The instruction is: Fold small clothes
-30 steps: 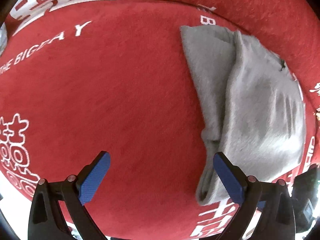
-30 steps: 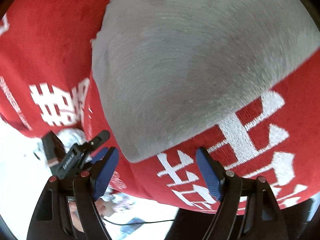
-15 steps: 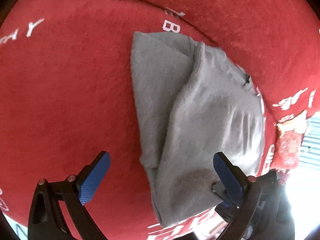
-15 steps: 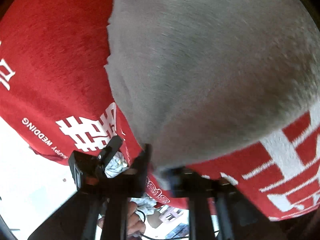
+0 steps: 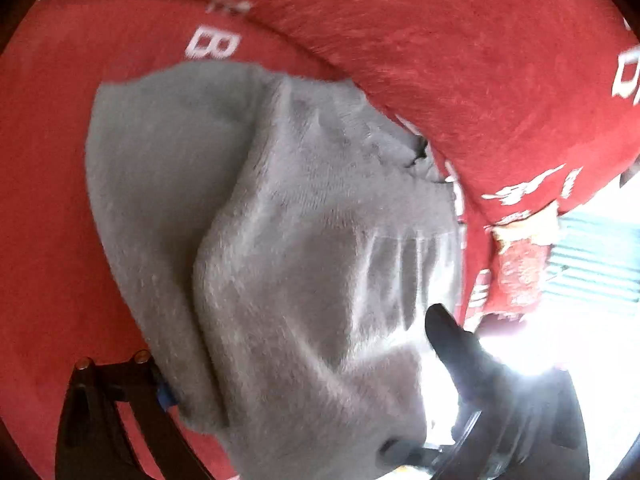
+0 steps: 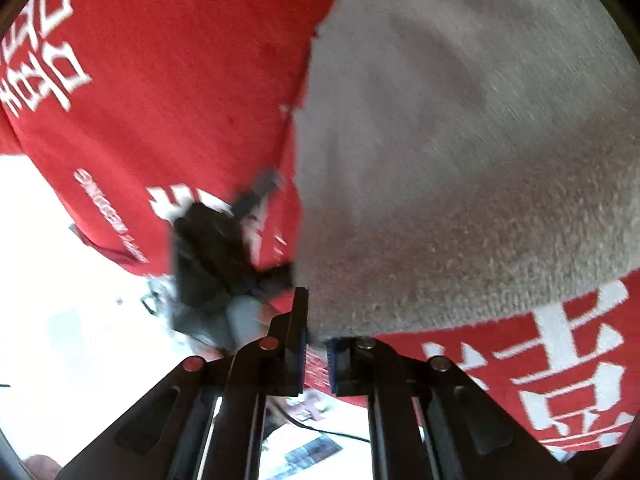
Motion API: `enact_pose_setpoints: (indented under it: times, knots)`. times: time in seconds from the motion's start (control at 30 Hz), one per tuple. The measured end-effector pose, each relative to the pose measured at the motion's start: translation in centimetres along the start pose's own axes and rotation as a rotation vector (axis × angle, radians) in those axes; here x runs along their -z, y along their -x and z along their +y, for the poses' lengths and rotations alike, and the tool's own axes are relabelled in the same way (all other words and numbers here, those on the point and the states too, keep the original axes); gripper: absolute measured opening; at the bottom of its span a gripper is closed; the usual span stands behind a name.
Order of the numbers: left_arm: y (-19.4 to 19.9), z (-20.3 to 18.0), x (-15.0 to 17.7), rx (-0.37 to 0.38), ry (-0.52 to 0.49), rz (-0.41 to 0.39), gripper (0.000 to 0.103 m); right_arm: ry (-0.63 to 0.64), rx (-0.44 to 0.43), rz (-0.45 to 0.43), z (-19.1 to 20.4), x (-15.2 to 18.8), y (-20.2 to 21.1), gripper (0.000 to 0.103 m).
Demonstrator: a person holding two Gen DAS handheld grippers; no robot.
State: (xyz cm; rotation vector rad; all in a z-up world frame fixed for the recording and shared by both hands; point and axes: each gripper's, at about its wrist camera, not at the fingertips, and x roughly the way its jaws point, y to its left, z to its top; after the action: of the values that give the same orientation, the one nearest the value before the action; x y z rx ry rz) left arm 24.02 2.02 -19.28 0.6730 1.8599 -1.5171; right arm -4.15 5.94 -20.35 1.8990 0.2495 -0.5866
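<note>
The garment (image 5: pixel 304 208), a grey fleecy piece with one side already lapped over the other, lies on the red cloth (image 5: pixel 52 208) with its long axis running from the cloth's near edge away toward a raised roll (image 5: pixel 460 60) of that same cloth at the back. The coming move turns on that axis. Both tools sit at the near short end, so the free far end lies straight ahead of them, along the line they point. The right tool (image 6: pixel 316 342) is drawn narrow and pinches the near corner of the garment, which bulges up from its tips and fills most of its view. The left tool (image 5: pixel 304 364) is wide and closing, with the near end of the garment draped between its jaws. One finger (image 5: pixel 120 400) shows at the garment's left edge, its blue pad just touching the fleece. The other finger is lost behind grey cloth and glare, so I cannot tell whether it bears on anything. From the right wrist the left tool shows as a dark blur just beside the garment's left edge, so the two tools are close together at the same end. The left seems to need its own hold on the near end, a little to the side of the right's. Then both, I judge, can carry that end along the axis toward the far end. With the grips this close, the near edge may bunch rather than travel flat.
</note>
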Motion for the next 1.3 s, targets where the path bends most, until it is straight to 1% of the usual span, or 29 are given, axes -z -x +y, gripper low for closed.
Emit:
enact_pose_setpoints:
  times: [0.03, 0.07, 0.1, 0.13, 0.2, 0.27, 0.3, 0.33, 0.37, 0.4, 0.43, 0.47, 0.5, 0.53, 0.57, 0.6, 0.63, 0.67, 0.73, 0.77, 0.8, 0.83, 0.9, 0.97, 1.03, 1.07, 1.2, 1.23, 1.3]
  knots:
    - [-0.6, -0.5, 0.0, -0.049, -0.018, 0.01, 0.076, 0.004, 0.048, 0.039, -0.4, 0.3, -0.5, 0.009]
    - [-1.0, -0.5, -0.1, -0.086, -0.026, 0.023, 0.059, -0.002, 0.084, 0.069, -0.9, 0.4, -0.8, 0.013]
    - [-1.4, -0.4, -0.1, -0.133, -0.032, 0.039, 0.051, -0.015, 0.127, 0.096, -1.4, 0.5, -1.0, 0.013]
    - [-1.5, -0.3, -0.1, -0.15, -0.034, 0.042, 0.05, -0.027, 0.166, 0.126, -1.9, 0.6, -1.0, 0.014]
    - [-1.1, -0.2, 0.1, -0.15, -0.034, 0.025, 0.05, -0.03, 0.212, 0.17, -2.4, 0.5, -0.5, 0.026]
    - [-0.9, -0.2, 0.2, -0.182, -0.034, 0.014, 0.05, 0.016, 0.257, 0.173, -1.8, 0.1, 1.1, 0.057]
    - [-0.9, -0.3, 0.2, -0.196, -0.035, 0.013, 0.05, 0.044, 0.269, 0.167, -1.4, -0.2, 1.9, 0.061]
    - [-1.1, -0.6, 0.2, -0.207, -0.037, 0.012, 0.05, 0.088, 0.287, 0.159, -0.6, -0.7, 3.0, 0.061]
    - [-1.2, -0.9, 0.2, -0.221, -0.044, 0.012, 0.054, 0.114, 0.3, 0.148, 0.0, -1.2, 3.6, 0.061]
    - [-1.3, -1.2, 0.2, -0.222, -0.05, 0.016, 0.061, 0.146, 0.325, 0.121, 0.8, -1.8, 4.5, 0.061]
    - [-1.8, -1.8, 0.1, -0.223, -0.053, 0.016, 0.064, 0.184, 0.365, 0.07, 1.7, -2.6, 5.5, 0.061]
    - [-1.9, -2.1, 0.1, -0.23, -0.057, 0.018, 0.067, 0.213, 0.392, 0.035, 1.9, -3.1, 6.3, 0.057]
    - [-2.0, -2.4, 0.1, -0.247, -0.066, 0.019, 0.067, 0.239, 0.414, -0.008, 2.5, -3.9, 6.9, 0.05]
    - [-2.2, -2.7, 0.1, -0.268, -0.079, 0.021, 0.067, 0.264, 0.442, -0.06, 3.1, -4.7, 7.4, 0.028]
    - [-2.4, -3.0, 0.1, -0.289, -0.091, 0.018, 0.067, 0.282, 0.474, -0.098, 3.5, -5.8, 7.6, 0.012]
    - [-2.6, -3.4, 0.2, -0.316, -0.104, 0.014, 0.065, 0.304, 0.499, -0.124, 3.8, -6.6, 7.6, 0.008]
    - [-2.8, -3.7, 0.2, -0.346, -0.115, 0.008, 0.061, 0.331, 0.521, -0.147, 4.3, -7.4, 7.2, 0.007]
    - [-3.1, -4.2, 0.2, -0.374, -0.123, 0.0, 0.049, 0.345, 0.541, -0.155, 4.4, -8.2, 6.9, 0.006]
    - [-3.0, -4.7, 0.2, -0.39, -0.129, -0.02, 0.034, 0.376, 0.576, -0.144, 4.4, -9.1, 5.6, 0.006]
    - [-2.9, -4.8, 0.2, -0.398, -0.13, -0.025, 0.018, 0.39, 0.598, -0.128, 4.2, -9.4, 4.7, 0.006]
    - [-2.6, -4.7, 0.2, -0.412, -0.129, -0.027, 0.017, 0.393, 0.626, -0.107, 3.7, -9.7, 3.9, 0.006]
    - [-2.5, -4.7, 0.2, -0.403, -0.121, -0.031, 0.017, 0.386, 0.658, -0.071, 2.8, -10.1, 2.8, 0.006]
    - [-2.0, -5.3, 0.4, -0.386, -0.119, -0.048, 0.017, 0.422, 0.662, -0.084, 2.2, -10.0, 2.2, 0.002]
    - [-1.2, -7.1, 0.8, -0.37, -0.153, -0.073, 0.017, 0.458, 0.685, -0.078, 2.7, -9.8, 1.8, 0.002]
    - [-0.8, -9.7, 1.0, -0.366, -0.195, -0.091, 0.017, 0.47, 0.681, -0.066, 2.7, -9.9, 1.7, 0.002]
    - [-0.6, -11.1, 1.0, -0.365, -0.214, -0.099, 0.017, 0.466, 0.665, -0.057, 2.8, -10.0, 1.7, 0.002]
    - [-0.4, -16.9, 0.2, -0.323, -0.27, -0.122, 0.017, 0.369, 0.535, -0.029, 1.8, -11.2, 4.0, 0.003]
    - [-0.6, -18.1, -0.1, -0.319, -0.282, -0.124, 0.017, 0.337, 0.506, -0.045, 2.2, -11.6, 4.8, 0.006]
    - [-1.5, -21.3, -0.4, -0.303, -0.327, -0.119, 0.017, 0.299, 0.458, -0.077, 1.6, -11.9, 7.2, 0.007]
